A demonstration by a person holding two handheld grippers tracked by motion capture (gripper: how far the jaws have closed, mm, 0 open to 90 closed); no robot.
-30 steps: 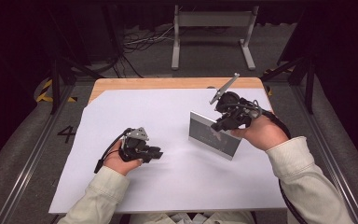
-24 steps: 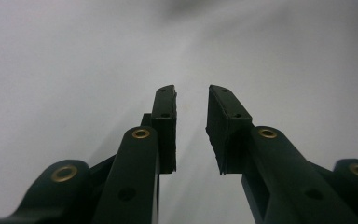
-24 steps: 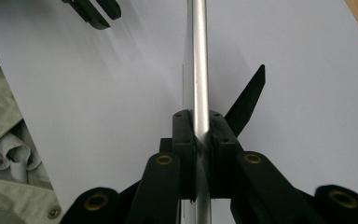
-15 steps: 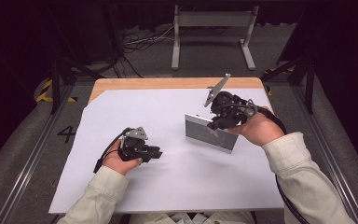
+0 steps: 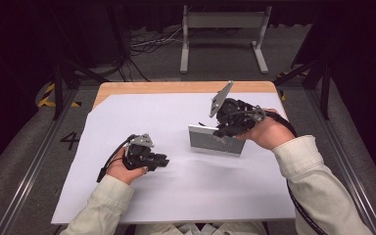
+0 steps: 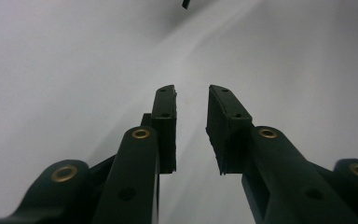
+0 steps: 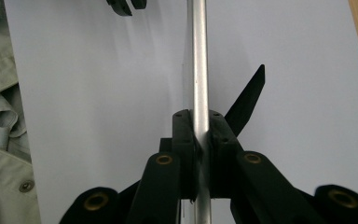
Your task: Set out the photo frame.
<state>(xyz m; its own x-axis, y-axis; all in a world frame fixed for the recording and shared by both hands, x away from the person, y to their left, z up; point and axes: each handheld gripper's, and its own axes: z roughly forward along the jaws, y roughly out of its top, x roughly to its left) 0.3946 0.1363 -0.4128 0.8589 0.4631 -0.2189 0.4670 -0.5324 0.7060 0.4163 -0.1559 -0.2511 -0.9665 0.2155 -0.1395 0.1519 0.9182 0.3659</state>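
Observation:
A flat silver panel (image 5: 209, 142) stands on its edge on the white sheet (image 5: 152, 196), right of centre. My right gripper (image 5: 221, 131) is shut on the panel's upper edge. In the right gripper view the panel (image 7: 198, 56) runs edge-on straight up between the two pads, and a black pointed prop (image 7: 248, 98) juts from its right face. My left gripper (image 5: 162, 160) rests low on the sheet at centre left, pointing right. In the left gripper view its jaws (image 6: 191, 93) stand open with only bare white sheet between them.
The white sheet covers a wooden table (image 5: 176, 87). Behind the table a grey metal stand (image 5: 223, 22) and cables (image 5: 147, 41) sit on the floor. Dark rails run along both sides. A person's pale sleeves (image 5: 318, 186) come in from the bottom.
My right hand has shifted the silver panel slightly to the left, still gripped. The left hand and its gripper have stayed put.

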